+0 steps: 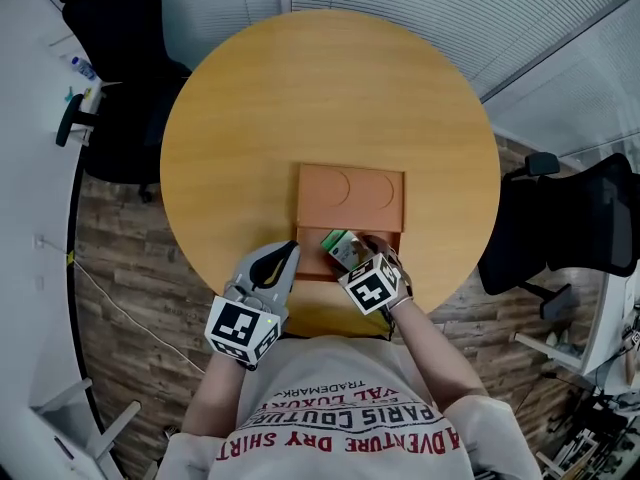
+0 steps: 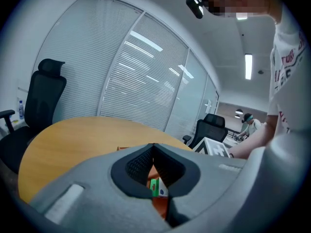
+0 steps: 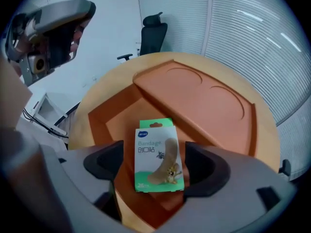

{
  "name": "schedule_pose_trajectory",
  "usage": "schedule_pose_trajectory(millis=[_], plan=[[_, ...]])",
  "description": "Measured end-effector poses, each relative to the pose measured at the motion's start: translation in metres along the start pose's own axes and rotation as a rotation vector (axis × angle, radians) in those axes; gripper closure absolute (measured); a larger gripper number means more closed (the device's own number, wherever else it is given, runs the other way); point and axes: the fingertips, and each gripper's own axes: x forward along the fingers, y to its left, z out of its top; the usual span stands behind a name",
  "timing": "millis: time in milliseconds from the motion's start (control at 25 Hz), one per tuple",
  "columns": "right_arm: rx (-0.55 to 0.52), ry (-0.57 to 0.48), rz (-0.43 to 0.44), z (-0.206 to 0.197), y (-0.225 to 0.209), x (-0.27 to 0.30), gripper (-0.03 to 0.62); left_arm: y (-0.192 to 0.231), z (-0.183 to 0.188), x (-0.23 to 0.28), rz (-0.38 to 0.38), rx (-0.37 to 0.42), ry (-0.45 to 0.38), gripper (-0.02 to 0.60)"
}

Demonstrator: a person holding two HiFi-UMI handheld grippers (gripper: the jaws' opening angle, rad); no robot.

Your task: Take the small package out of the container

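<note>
A small green and white bandage package (image 3: 158, 154) lies flat in the sunken compartment of the orange container (image 3: 204, 96), which sits on the round wooden table (image 1: 260, 118) near its front edge. My right gripper (image 3: 158, 163) is open, its jaws standing on either side of the package without pressing it. In the head view the package (image 1: 340, 245) shows just ahead of the right gripper (image 1: 352, 256). My left gripper (image 1: 291, 252) is shut on nothing and hovers at the container's (image 1: 350, 193) front left corner. The left gripper view catches the package (image 2: 158, 187) through the gap below its closed tips (image 2: 153, 147).
The container's far half is a raised lid with two round recesses (image 1: 372, 188). Black office chairs stand at the back left (image 1: 120, 28) and at the right (image 1: 590, 218). A white desk edge (image 1: 40, 168) runs along the left.
</note>
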Motion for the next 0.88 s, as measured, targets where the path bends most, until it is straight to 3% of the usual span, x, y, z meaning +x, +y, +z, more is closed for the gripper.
schedule_pose_trajectory(millis=[280, 600, 880], plan=[[0.014, 0.087, -0.046, -0.011, -0.004, 0.022, 0.198, 0.011, -0.002, 0.004, -0.006, -0.002, 0.006, 0.571], [0.004, 0.048, -0.021, -0.01, -0.006, 0.028, 0.189, 0.015, -0.004, 0.006, -0.015, 0.003, 0.025, 0.571], [-0.062, 0.048, -0.008, -0.011, -0.004, 0.023, 0.237, 0.011, 0.0, 0.002, -0.025, 0.024, 0.027, 0.571]])
